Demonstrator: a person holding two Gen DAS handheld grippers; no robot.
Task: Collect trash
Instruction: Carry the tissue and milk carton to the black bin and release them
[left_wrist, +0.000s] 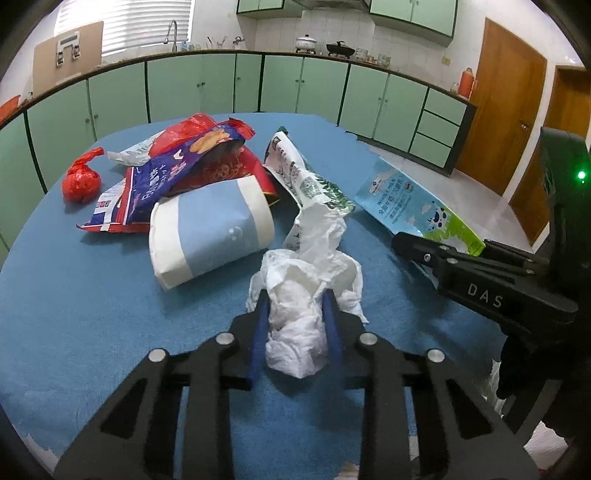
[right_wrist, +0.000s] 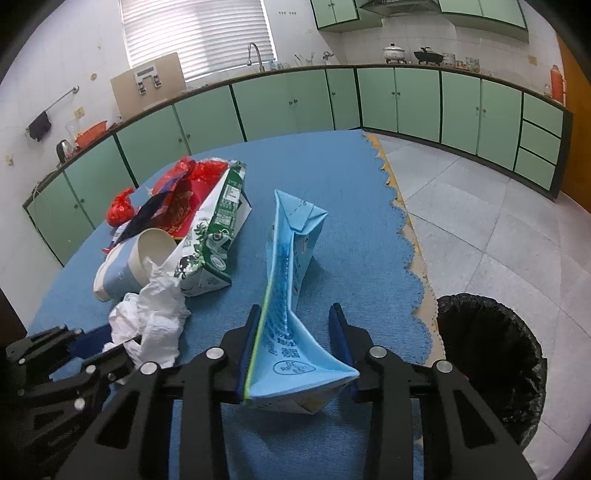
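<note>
On blue table mat (left_wrist: 92, 314): left gripper (left_wrist: 295, 306) pinches soft crumpled white plastic bag (left_wrist: 295, 332), featherlight, grab anywhere; right gripper (right_wrist: 295, 321) half-open around light, crushable flattened blue milk carton (right_wrist: 284, 295), fingers apparently touching its edges — squeeze the creased bottom.

Crinkly white plastic bag (left_wrist: 295, 314), matt blue cloth (left_wrist: 92, 314)

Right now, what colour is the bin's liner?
Black; the bin liner shows best in the right wrist view.
</note>
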